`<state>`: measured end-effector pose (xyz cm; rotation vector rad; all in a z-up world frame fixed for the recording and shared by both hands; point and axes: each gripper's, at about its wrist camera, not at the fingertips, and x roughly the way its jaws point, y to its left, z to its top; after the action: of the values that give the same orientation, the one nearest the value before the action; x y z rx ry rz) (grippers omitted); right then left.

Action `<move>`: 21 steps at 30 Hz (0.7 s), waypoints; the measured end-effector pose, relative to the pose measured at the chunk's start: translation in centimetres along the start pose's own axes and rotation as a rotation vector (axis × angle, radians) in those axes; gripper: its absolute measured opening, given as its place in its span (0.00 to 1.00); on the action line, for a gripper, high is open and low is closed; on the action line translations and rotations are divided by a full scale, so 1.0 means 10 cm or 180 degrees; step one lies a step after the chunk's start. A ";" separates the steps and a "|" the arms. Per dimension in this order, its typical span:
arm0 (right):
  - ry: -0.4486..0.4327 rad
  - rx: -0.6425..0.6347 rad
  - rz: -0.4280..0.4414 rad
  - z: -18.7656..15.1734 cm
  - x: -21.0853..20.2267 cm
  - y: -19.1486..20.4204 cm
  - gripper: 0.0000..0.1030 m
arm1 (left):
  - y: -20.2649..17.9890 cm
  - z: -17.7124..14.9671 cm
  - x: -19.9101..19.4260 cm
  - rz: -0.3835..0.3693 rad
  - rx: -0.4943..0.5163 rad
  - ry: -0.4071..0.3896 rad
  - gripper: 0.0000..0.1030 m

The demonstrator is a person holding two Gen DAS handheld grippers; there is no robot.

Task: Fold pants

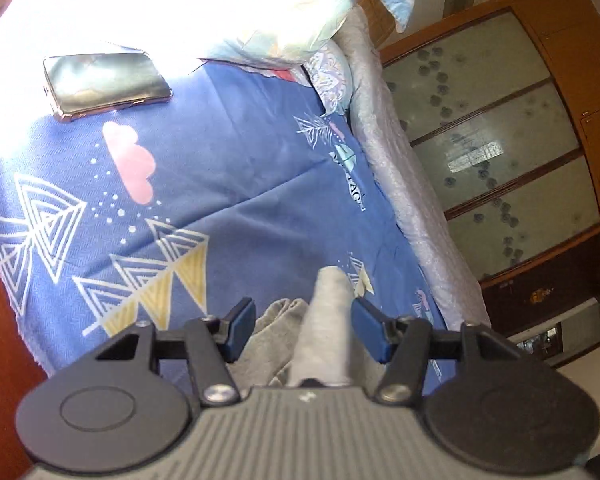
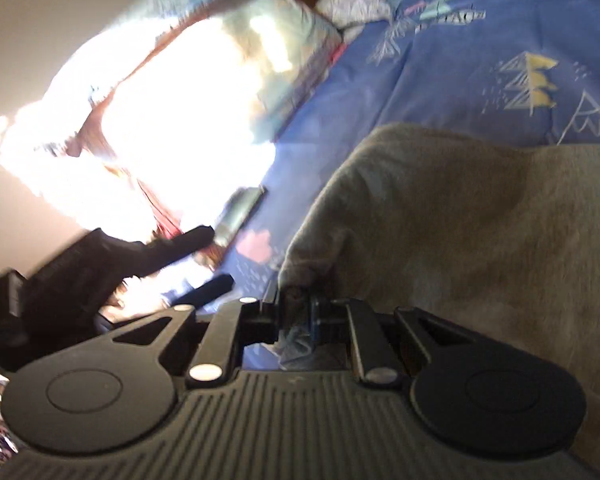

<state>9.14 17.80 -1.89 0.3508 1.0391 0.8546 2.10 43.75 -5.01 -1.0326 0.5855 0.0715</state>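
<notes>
The grey pants (image 2: 472, 216) lie on a blue patterned bedsheet (image 1: 228, 168). In the right wrist view they fill the right half, and my right gripper (image 2: 296, 312) is shut on their edge at the lower centre. In the left wrist view a bunched end of the pants (image 1: 324, 328) rises between the blue pads of my left gripper (image 1: 304, 320), which is open, with gaps on both sides of the cloth. The left gripper also shows in the right wrist view (image 2: 204, 256) as a dark blurred shape at lower left.
A phone (image 1: 106, 84) lies on the sheet, far left. Pillows (image 1: 284, 12) lie at the head of the bed in bright sunlight. A wooden cabinet with glass doors (image 1: 500, 140) stands beside the bed's edge (image 1: 400, 184).
</notes>
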 end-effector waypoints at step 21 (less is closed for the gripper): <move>-0.0576 -0.0291 -0.0829 -0.89 -1.33 -0.75 0.39 | -0.27 -0.65 0.50 0.0687 0.1061 0.0429 0.31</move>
<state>1.69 1.77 -2.83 0.2056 0.8525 0.6217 4.45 35.90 -7.82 -0.6516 0.8010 0.0911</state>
